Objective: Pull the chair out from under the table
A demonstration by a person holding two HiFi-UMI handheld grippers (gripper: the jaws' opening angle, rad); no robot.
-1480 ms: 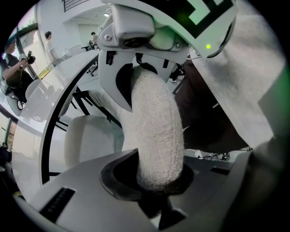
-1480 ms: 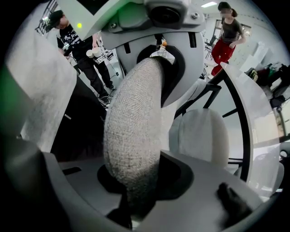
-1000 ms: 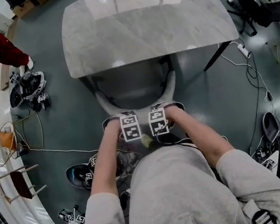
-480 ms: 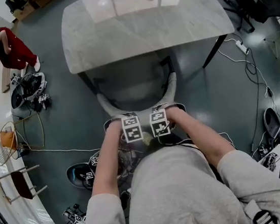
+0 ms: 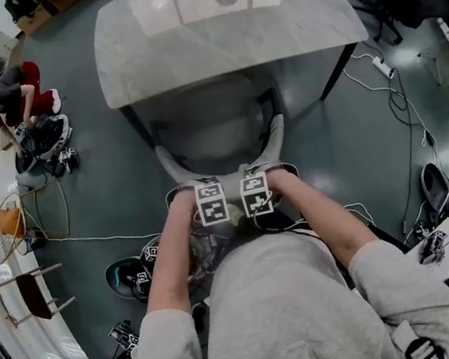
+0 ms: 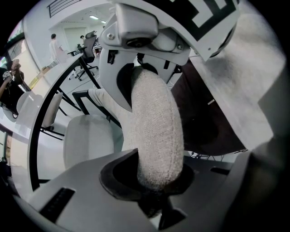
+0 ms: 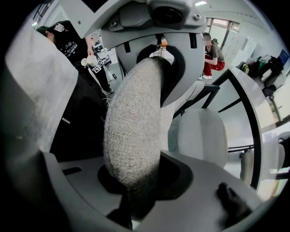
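- Chair (image 5: pixel 212 132): grey upholstered. It stands at the near edge of the table (image 5: pixel 221 27). The front of the seat lies at or under the tabletop rim and cannot be made out, and most of the legs are hidden.
- Backrest (image 5: pixel 176 171): a curved padded rail whose middle is covered in the head view by both grippers and the hands.
- Left gripper (image 5: pixel 210 202): clamped on the backrest rail. Its own view shows the woven rail (image 6: pixel 156 127) filling the gap from jaw to jaw. In the head view only its marker cube shows.
- Right gripper (image 5: pixel 254 193): likewise clenched on the rail (image 7: pixel 133 131), just beside the left gripper. Its lower jaw is partly lost in shadow.
- Table: pale marbled top, with the far edge cut off by the frame. One dark leg (image 5: pixel 337 73) is visible at the right.
- Grey sweatshirt (image 5: pixel 282 306): fills the lower head view and hides the floor directly below.
- Crouching person (image 5: pixel 8 92): upper left, small, with details unclear.
- Cables (image 5: pixel 400 110): lie on the floor to the right.
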